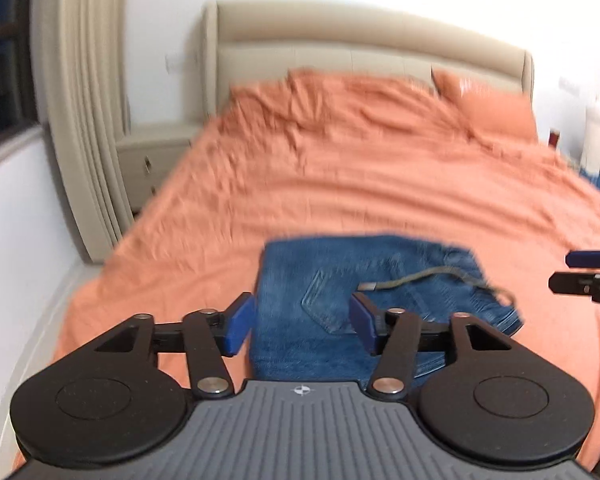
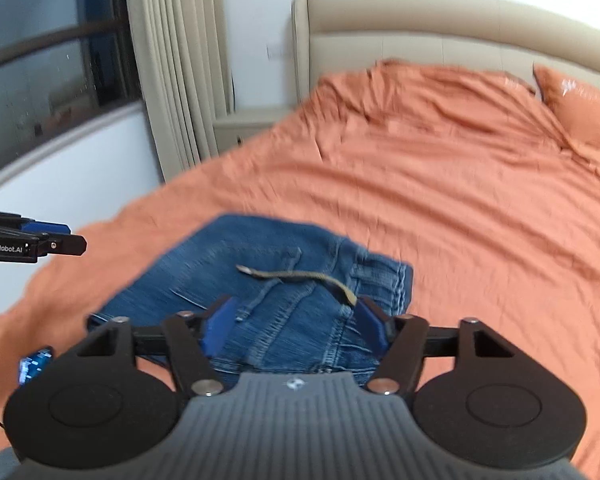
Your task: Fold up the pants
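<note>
Hovering near the foot edge of the orange-sheeted bed (image 1: 380, 168), my left hand-held gripper (image 1: 302, 326) and right hand-held gripper (image 2: 296, 326) hang released, empty, above the folded blue denim pants (image 2: 268, 272) lying there.

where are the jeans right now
The folded jeans lie on the orange bedspread near the foot of the bed, just ahead of both open grippers, with a drab cord across them.

An orange sheet (image 1: 340, 184) covers the bed below a beige headboard (image 1: 364, 40), curtains (image 2: 172, 60) beside.
</note>
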The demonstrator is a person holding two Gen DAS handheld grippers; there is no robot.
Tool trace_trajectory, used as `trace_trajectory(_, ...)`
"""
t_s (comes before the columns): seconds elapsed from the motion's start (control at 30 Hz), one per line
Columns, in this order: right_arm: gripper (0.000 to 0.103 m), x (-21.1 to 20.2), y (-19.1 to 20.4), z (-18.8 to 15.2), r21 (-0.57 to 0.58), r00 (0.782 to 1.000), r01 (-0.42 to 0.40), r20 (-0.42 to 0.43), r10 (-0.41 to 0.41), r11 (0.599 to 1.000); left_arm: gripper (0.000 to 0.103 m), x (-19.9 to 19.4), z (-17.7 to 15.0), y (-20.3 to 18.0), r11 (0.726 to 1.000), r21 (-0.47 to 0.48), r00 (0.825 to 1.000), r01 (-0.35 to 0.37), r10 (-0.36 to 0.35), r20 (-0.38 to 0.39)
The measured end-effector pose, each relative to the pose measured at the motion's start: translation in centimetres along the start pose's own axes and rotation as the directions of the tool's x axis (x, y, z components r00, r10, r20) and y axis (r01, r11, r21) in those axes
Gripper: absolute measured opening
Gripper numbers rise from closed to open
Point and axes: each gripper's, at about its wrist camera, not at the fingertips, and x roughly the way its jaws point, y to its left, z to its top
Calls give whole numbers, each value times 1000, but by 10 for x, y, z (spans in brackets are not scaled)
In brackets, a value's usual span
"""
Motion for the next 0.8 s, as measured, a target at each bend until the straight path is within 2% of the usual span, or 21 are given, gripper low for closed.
trace_trajectory(0.07, 77, -22, 7, -2, 3, 999, 10, 34, -10, 1000, 79, -26, -2, -10, 999, -1, 998, -33, 33, 59)
trace_trajectory(0.17, 81, -48, 18, -9, 9, 998, 41, 44, -42, 999, 89, -56, -7, -27, 993, -13, 988, -116, 116, 101)
trace_trajectory(0.23, 81, -64, 26, -15, 16, 997, 64, 47, -64, 998, 90, -72, -13, -39, 986, -22, 979, -166, 168, 119)
trace_trajectory(0.3, 81, -79, 32, -21, 21, 995, 84, 53, -85, 996, 96, -83, -18, -52, 976, -18, 968, -216, 216, 126)
trace_trajectory(0.4, 81, -97, 43, -33, 15, 990, 124, 62, -124, 992, 97, -91, -28, -72, 957, 5, 950, -289, 286, 125)
trace_trajectory(0.57, 82, -115, 54, -54, -3, 977, 200, 71, -199, 980, 97, -81, -44, -98, 970, 10, 969, -244, 243, 47)
trace_trajectory(0.67, 82, -110, 55, -65, 12, 976, 216, 31, -217, 976, 97, -66, -52, -111, 978, 22, 978, -209, 209, -12)
trace_trajectory(0.8, 81, -99, 50, -75, 71, 972, 236, -9, -236, 969, 97, -49, -58, -124, 982, 34, 981, -185, 187, -58)
